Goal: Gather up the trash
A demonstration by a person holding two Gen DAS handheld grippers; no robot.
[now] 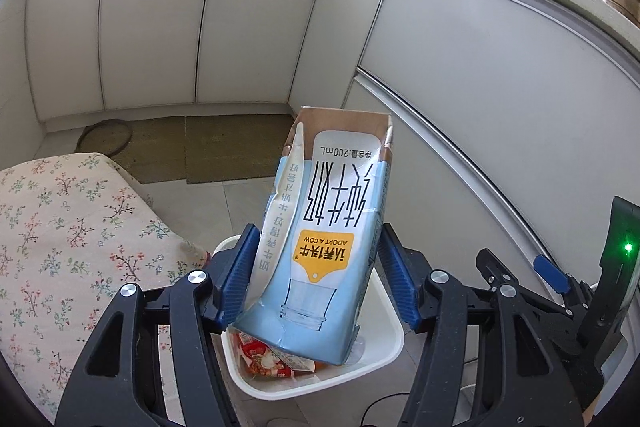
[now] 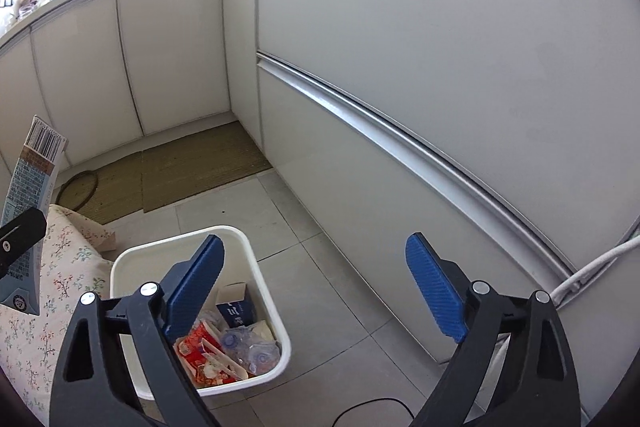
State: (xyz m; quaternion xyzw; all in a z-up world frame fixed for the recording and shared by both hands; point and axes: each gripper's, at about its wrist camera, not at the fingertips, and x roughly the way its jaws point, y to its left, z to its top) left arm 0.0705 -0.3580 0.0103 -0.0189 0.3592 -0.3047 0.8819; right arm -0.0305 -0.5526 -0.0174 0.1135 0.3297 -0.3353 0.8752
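Left wrist view: the left gripper (image 1: 316,279) clamps a crumpled, upside-down milk carton (image 1: 324,227) over the white bin (image 1: 384,351), beside a floral cushion (image 1: 72,227). Right wrist view: the right gripper (image 2: 316,291) is spread wide and empty above the bin's right rim; wrappers (image 2: 200,351) lie inside.

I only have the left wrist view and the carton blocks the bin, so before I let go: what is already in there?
Observer: The white bin holds a red wrapper, a crushed clear bottle and a small dark blue box.
Operator: Is the right gripper carrying anything?
Observer: No, the right gripper is empty, jaws wide apart above the bin.
Operator: What does the milk carton show on its far side?
Observer: The milk carton shows a barcode near its upper end.
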